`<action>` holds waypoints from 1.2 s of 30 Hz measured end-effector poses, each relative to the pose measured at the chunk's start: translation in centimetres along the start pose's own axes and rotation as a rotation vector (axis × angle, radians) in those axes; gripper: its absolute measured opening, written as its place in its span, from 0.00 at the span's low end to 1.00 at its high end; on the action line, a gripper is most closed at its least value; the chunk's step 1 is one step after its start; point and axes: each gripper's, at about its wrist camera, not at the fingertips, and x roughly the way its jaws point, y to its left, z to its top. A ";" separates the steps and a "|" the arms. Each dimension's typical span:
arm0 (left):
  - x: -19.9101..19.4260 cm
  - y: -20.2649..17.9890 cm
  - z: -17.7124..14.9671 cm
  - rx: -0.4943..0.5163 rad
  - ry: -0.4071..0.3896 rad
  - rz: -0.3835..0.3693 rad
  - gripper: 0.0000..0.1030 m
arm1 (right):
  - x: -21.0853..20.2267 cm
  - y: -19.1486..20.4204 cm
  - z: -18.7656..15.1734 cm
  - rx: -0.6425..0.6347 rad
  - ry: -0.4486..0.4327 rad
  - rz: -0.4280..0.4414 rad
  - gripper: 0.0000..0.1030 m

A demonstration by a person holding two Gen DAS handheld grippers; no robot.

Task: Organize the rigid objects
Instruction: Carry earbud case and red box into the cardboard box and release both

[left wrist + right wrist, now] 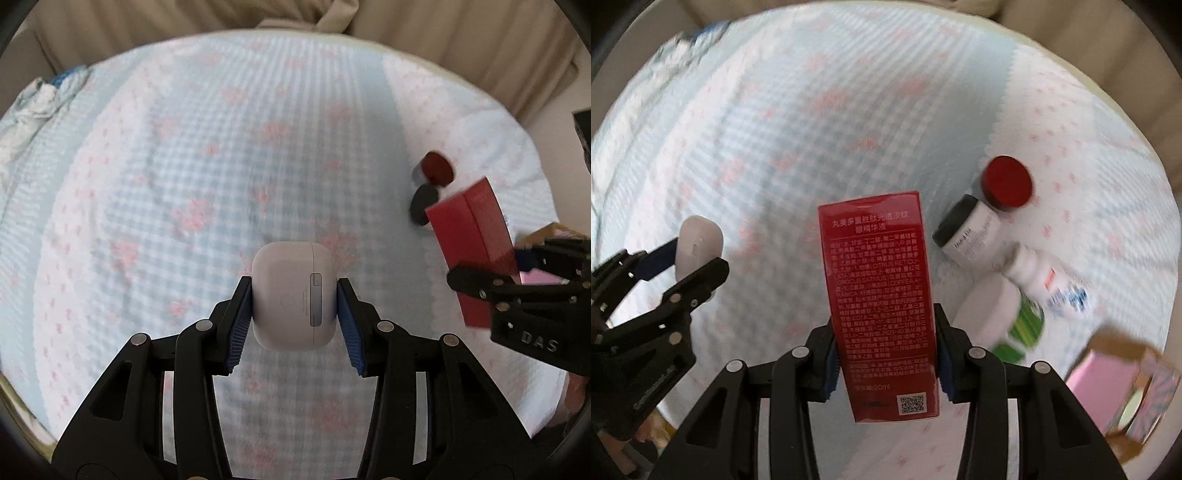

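Left gripper (294, 310) pinches a white earbud case (294, 293) between its blue pads, clear of the checked bedspread (184, 166) below. Right gripper (884, 349) is clamped on a tall red carton (879, 295), held upright above the same cloth.

Left wrist view: the hinge and round button of the case face the camera. The carton (471, 240) appears only edge-on at the right, with the right gripper (517, 269) across its lower part. A crumpled blue-and-white cloth (40, 99) lies at the far left edge of the bed.

Right wrist view: printed text and a QR code on the carton's face are readable (not visible from the other side). The left gripper (690, 258) and earbud case (700, 240) show at the left. To the right, lying on the bedspread: a red-lidded jar (1008, 182), a black-capped white jar (967, 230) on its side, a white bottle (1049, 280), a green-labelled container (1023, 325) and a pink box (1108, 376) (blurred).
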 end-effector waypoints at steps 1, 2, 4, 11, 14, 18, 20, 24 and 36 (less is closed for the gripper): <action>-1.2 0.1 0.1 0.003 -0.013 -0.011 0.40 | -0.9 -0.3 -0.4 0.026 -0.008 0.011 0.38; -2.1 0.1 0.3 0.006 -0.022 -0.019 0.40 | -2.2 -0.3 -1.1 0.063 -0.018 0.025 0.38; -4.1 -0.3 0.9 0.024 -0.039 -0.038 0.40 | -4.0 -0.8 -1.8 0.116 -0.032 0.042 0.38; -9.9 -3.1 1.6 0.107 -0.092 -0.097 0.40 | -10.4 -2.7 -5.5 0.282 -0.112 0.064 0.38; -11.8 -5.5 1.8 0.134 -0.108 -0.120 0.40 | -13.1 -4.6 -7.3 0.352 -0.150 0.068 0.38; -13.6 -9.6 1.7 0.165 -0.126 -0.143 0.40 | -16.3 -8.5 -9.8 0.441 -0.200 0.062 0.38; -14.5 -12.5 1.7 0.169 -0.141 -0.155 0.40 | -17.9 -11.0 -11.3 0.479 -0.222 0.065 0.38; -15.5 -18.4 1.8 0.164 -0.155 -0.178 0.40 | -20.2 -16.1 -14.1 0.508 -0.245 0.052 0.38; -11.4 -36.3 1.1 0.239 -0.093 -0.252 0.40 | -20.6 -34.5 -22.0 0.658 -0.210 -0.007 0.38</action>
